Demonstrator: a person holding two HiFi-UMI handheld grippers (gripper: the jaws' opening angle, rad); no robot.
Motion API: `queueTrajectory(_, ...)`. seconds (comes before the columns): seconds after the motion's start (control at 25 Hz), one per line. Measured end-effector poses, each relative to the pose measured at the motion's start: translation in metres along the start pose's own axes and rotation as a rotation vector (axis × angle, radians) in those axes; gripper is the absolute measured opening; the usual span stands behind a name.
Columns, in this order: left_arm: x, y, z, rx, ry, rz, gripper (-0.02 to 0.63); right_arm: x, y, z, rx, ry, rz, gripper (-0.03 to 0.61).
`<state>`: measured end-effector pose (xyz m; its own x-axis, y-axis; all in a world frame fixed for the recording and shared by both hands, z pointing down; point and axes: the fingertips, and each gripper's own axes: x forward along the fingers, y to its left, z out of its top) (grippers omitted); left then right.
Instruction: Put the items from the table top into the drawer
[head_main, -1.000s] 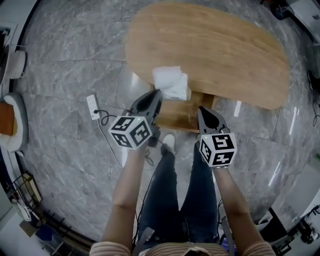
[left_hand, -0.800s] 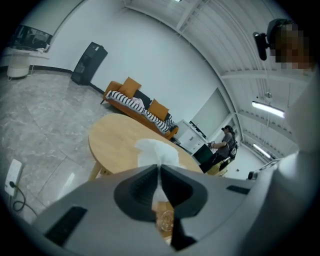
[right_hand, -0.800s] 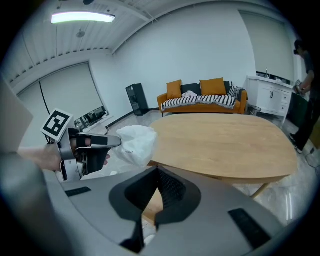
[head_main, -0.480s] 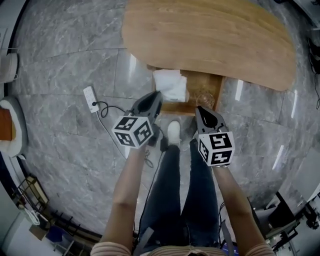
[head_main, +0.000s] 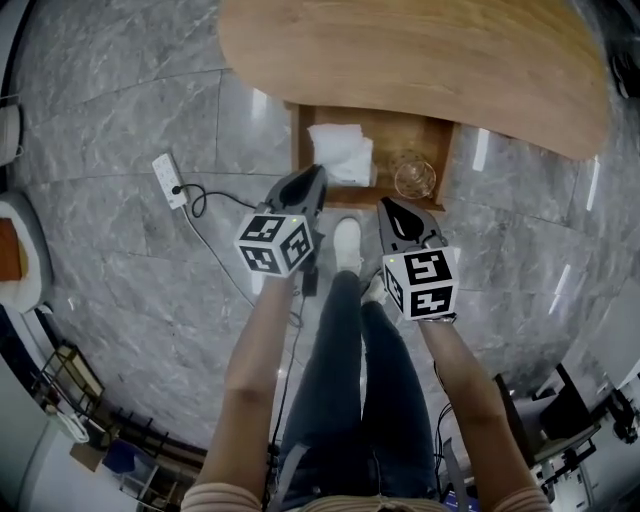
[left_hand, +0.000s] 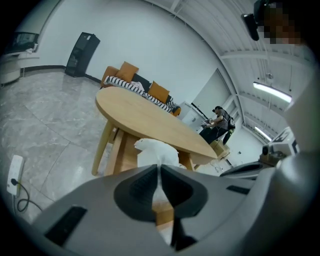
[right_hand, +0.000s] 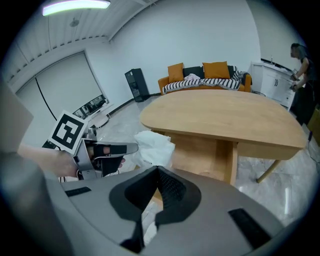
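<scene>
In the head view my left gripper (head_main: 312, 178) is shut on a crumpled white bag (head_main: 340, 155). The bag hangs over the left part of the open wooden drawer (head_main: 297, 150) under the oval wooden table (head_main: 420, 60). A clear glass (head_main: 413, 176) stands in the drawer's right part. In the left gripper view the white bag (left_hand: 155, 149) sticks out past the closed left gripper (left_hand: 159, 168). My right gripper (head_main: 393, 208) is shut and empty, just in front of the drawer near the glass. The right gripper view shows the right gripper (right_hand: 157, 170), the white bag (right_hand: 156, 145) and the left gripper (right_hand: 131, 148).
A white power strip (head_main: 166, 181) with a black cable lies on the grey marble floor left of the drawer. The person's legs and white shoe (head_main: 346, 243) stand between the grippers. An orange sofa (right_hand: 202, 76) stands behind the table.
Both grippers have come down from the table's edge, the left one carrying the white bag. The bag now hangs over the open drawer, where the glass has come into sight.
</scene>
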<state>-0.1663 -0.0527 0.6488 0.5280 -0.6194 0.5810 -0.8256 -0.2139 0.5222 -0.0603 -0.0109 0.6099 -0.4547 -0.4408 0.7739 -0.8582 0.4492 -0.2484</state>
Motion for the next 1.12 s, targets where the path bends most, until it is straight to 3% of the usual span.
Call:
queueTrajectory(0.76,0.051,0.023,-0.050,0.039,0.106,0.043,0.028,0.039,-0.012,-0.038,0.065,0.049,0.003,0.000)
queueTrajectory(1.12,0.063,0.042,-0.064,0.069,0.174,0.135,0.028,0.053,-0.015,-0.041,0.067,0.066,0.005,0.000)
